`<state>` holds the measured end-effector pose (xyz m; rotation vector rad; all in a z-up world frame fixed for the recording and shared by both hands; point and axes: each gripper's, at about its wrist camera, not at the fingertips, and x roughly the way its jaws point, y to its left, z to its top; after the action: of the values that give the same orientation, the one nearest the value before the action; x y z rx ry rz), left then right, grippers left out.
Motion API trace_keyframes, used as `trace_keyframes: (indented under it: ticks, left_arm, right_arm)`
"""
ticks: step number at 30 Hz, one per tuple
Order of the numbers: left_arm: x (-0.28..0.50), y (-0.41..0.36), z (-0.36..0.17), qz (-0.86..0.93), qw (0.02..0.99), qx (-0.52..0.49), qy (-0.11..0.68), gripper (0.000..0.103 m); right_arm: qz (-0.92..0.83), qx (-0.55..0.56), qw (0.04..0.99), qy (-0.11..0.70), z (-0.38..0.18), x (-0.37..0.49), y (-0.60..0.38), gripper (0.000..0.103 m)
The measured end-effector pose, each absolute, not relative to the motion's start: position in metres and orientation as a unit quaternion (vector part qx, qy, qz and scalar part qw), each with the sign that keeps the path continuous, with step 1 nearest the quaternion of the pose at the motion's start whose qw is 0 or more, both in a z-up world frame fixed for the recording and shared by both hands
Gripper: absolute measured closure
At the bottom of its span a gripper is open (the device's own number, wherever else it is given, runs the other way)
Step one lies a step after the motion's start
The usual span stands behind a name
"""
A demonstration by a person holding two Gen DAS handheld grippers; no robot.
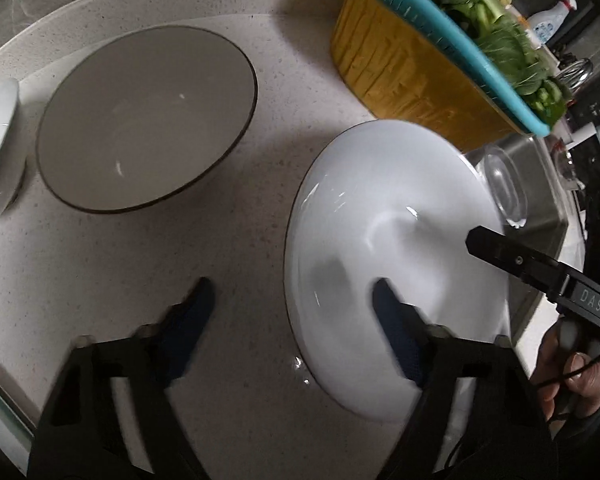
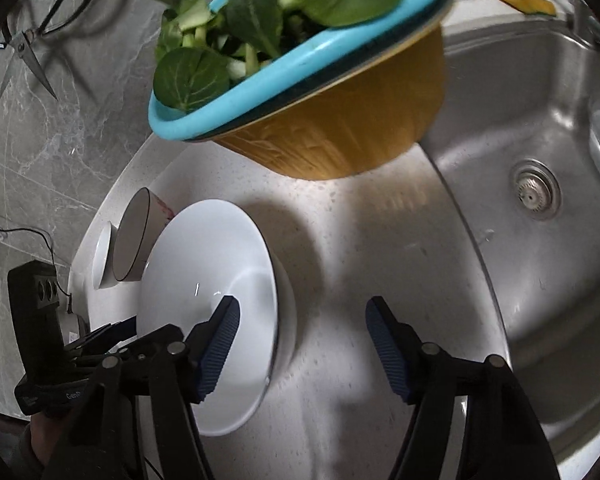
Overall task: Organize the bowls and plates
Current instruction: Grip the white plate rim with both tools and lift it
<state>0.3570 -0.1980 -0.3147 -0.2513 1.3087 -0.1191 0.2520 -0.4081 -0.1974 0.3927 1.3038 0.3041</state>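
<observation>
Where left cam misses, scissors show.

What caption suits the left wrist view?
Open left gripper straddling the white bowl rim, grey bowl beyond.

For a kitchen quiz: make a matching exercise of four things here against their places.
Things:
1. white plate
2. grey bowl
3. scissors
4. greens

Places:
A. in the blue strainer
B. on the marble wall
C. on the counter, under both grippers
D. on the counter, farther from the sink than the white plate

Pairs: 1-C, 2-D, 3-B, 4-A
</observation>
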Motion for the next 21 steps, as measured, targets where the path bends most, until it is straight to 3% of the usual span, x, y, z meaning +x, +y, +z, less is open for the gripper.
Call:
trace_keyframes:
  ticks: [1,2,5,7,9,10,11,21]
  left_arm:
    - [0.359,-0.200,-0.316,-0.055,0.782,-0.115,0.610,0.055]
    - [0.360,-0.201,-0.317,-0.053,0.786,-0.108,0.607,0.055]
    - [0.365,-0.204,-0.320,-0.055,0.787,-0.106,0.605,0.063]
    - [0.364,-0.206,-0.320,-0.056,0.789,-0.100,0.604,0.076]
    - [0.364,-0.208,-0.319,-0.069,0.789,-0.103,0.602,0.086]
    - [0.364,-0.211,-0.320,-0.075,0.789,-0.103,0.601,0.089]
    - [0.362,-0.212,-0.320,-0.074,0.791,-0.097,0.600,0.089]
    - [0.332,-0.216,-0.306,-0.083,0.790,-0.088,0.601,0.091]
  right_arm:
    - [0.143,0.174,0.765,0.603,-0.200,0.254,-0.404,0.043]
    - [0.145,0.167,0.764,0.607,-0.202,0.256,-0.400,0.049]
    - [0.150,0.149,0.762,0.612,-0.206,0.258,-0.388,0.053]
    - [0.153,0.141,0.760,0.615,-0.208,0.258,-0.383,0.057]
    - [0.156,0.124,0.759,0.620,-0.210,0.258,-0.377,0.074]
    - [0.154,0.114,0.760,0.621,-0.211,0.258,-0.376,0.086]
    - [0.151,0.105,0.762,0.621,-0.211,0.258,-0.375,0.091]
    - [0.147,0.085,0.761,0.626,-0.199,0.240,-0.371,0.092]
